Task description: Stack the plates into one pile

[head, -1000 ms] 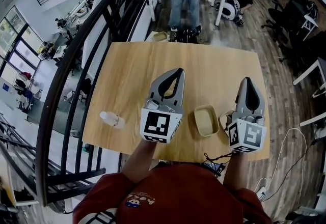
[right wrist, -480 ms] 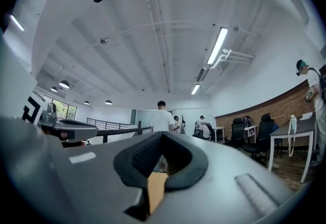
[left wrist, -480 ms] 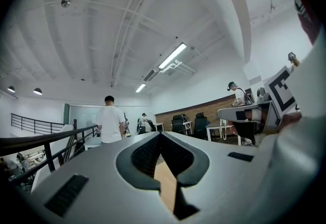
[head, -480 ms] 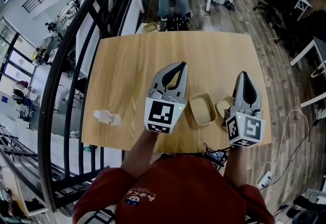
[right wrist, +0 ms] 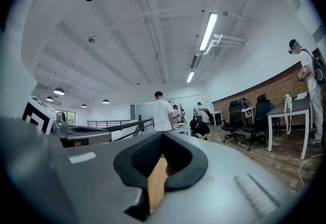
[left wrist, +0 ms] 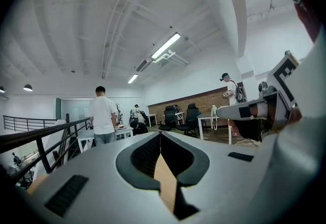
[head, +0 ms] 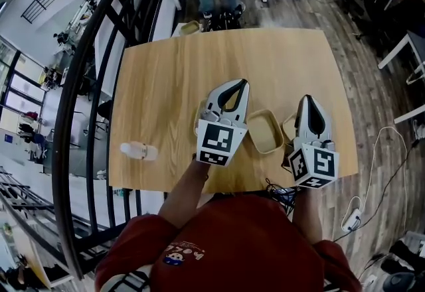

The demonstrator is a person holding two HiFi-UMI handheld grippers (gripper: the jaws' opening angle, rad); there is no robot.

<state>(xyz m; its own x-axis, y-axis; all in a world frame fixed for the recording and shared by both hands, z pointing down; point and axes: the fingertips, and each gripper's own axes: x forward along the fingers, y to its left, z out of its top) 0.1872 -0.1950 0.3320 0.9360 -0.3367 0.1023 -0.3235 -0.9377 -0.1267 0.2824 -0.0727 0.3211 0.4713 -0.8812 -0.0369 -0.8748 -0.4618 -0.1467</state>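
Fingers (left wrist: 91,167) together: left gripper (head: 240,83), right gripper (head: 306,98).

Overall: bright, even indoor light in all three views.
Source: ceiling strip lights (left wrist: 165,47); daylight from windows (head: 12,81) on the head view's left.
Shadows: soft and faint on the wooden table (head: 166,78).
Glare: strip lights blown out white.
Distortion: heavy fisheye; railing (head: 72,88) bows; both gripper views have dark corners.
Focus: left gripper (left wrist: 160,134) and right gripper (right wrist: 162,134) soft near lens; room sharp.
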